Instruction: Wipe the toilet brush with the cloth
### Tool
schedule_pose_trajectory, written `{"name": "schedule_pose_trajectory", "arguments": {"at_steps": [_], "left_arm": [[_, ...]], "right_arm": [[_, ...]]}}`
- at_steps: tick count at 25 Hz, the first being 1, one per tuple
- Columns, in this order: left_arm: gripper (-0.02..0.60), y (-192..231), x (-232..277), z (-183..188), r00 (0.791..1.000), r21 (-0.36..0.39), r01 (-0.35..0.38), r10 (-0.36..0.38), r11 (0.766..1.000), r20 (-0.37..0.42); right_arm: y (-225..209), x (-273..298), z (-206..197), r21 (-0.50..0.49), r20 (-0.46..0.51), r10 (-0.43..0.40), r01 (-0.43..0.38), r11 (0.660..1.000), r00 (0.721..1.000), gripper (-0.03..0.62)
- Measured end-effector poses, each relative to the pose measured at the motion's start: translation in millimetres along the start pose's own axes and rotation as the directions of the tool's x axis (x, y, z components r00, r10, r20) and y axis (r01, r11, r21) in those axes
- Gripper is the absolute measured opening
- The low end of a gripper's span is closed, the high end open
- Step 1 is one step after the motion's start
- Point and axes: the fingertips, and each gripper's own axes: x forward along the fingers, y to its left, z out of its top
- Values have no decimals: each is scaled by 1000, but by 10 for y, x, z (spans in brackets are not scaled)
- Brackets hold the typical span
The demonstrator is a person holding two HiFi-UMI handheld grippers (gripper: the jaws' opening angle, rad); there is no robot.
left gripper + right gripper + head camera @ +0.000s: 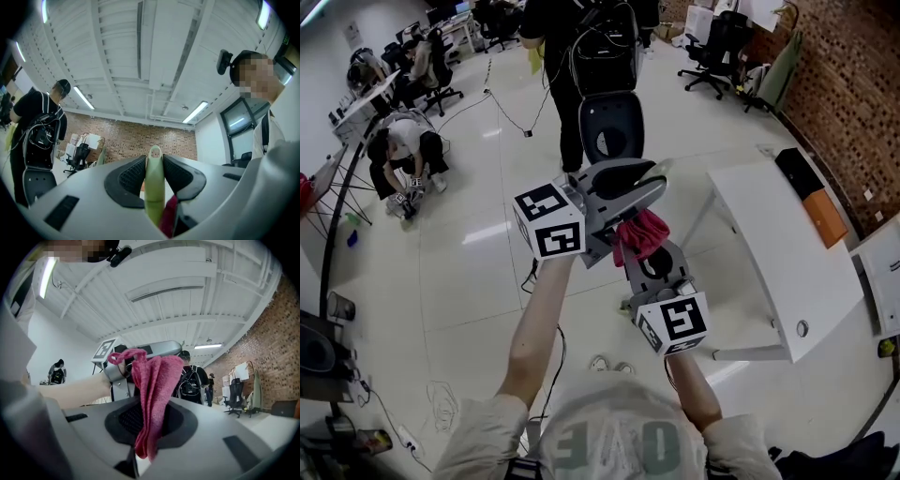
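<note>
Possibly the right gripper [149, 414], pinching the cloth [154, 380], tugs the slim brush handle [154, 187] from the clamping left gripper [154, 165]

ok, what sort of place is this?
Most likely an open-plan office or lab workspace: black swivel chairs stand around, there is a white table, and a bare brick wall runs along one side.

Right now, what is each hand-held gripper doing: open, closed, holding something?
Left hand-held gripper: closed on the pale green toilet brush handle.
Right hand-held gripper: closed on the red cloth.
</note>
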Motion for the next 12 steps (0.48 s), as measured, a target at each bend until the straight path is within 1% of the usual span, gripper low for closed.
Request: {"name": "schedule_pose_trajectory", "arguments": {"at_steps": [3, 5, 7, 9, 11, 12], "left_arm": [[121, 61, -105, 40, 999, -13, 15, -14, 1000, 46], [121, 61, -193, 52, 996, -3, 45, -45, 999, 81], [121, 11, -259, 45, 988, 20, 105, -106, 994, 108], [121, -76, -309, 22, 973, 51, 187, -193, 981, 131], [121, -142, -345, -27, 953, 63, 257, -264, 964, 148], [121, -151, -353, -62, 947, 62, 278, -284, 959, 151]], "right_arm": [[-65, -245, -81, 52, 32, -5, 3, 999, 999, 32], [-222, -427, -134, 108, 56, -48, 41, 993, 997, 31], [-463, -560, -247, 116, 22, -122, 118, 986, 992, 31], [-725, -637, -388, 83, -36, -197, 199, 976, 980, 31], [-929, -708, -486, 70, -62, -238, 242, 968, 969, 31], [-1002, -746, -516, 73, -67, -248, 253, 965, 966, 31]]}}
